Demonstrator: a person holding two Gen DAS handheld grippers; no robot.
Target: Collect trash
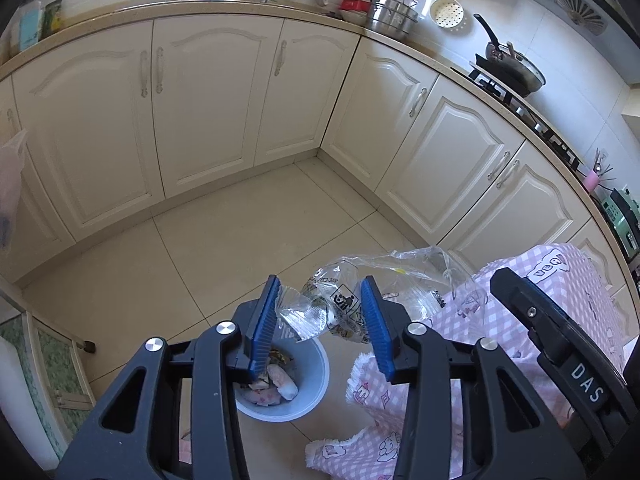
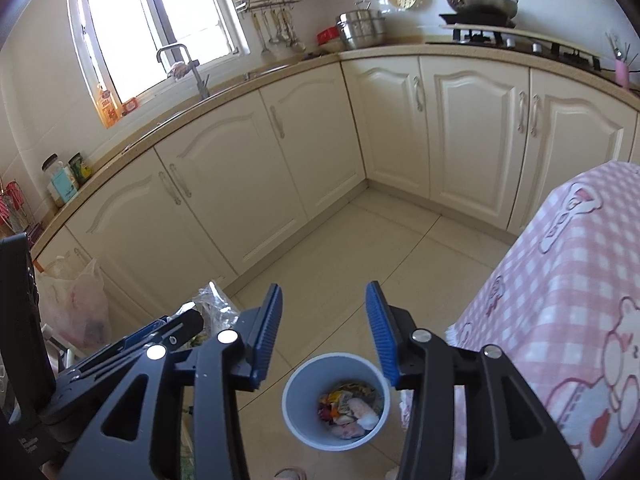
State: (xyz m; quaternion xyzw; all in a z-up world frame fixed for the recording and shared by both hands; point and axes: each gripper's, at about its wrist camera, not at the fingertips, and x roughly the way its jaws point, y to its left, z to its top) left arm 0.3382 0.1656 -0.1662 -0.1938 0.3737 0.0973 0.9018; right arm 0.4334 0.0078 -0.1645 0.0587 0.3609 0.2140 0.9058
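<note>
A round grey-blue trash bin (image 2: 335, 402) stands on the floor with wrappers and scraps inside; it also shows in the left wrist view (image 1: 298, 392). A crumpled clear plastic bag (image 1: 360, 292) with black print hangs in the air between the blue pads of my left gripper (image 1: 323, 320), above the bin; the jaws stand apart around it and do not pinch it. My right gripper (image 2: 324, 326) is open and empty, above the bin. A bit of the bag (image 2: 214, 306) shows at the left of the right wrist view.
A table with a pink checked cloth (image 2: 568, 304) stands right of the bin. Cream kitchen cabinets (image 2: 256, 184) line the far walls in an L. A pink plastic bag (image 2: 76, 304) hangs at the left. The tiled floor (image 1: 224, 248) lies between the cabinets and the bin.
</note>
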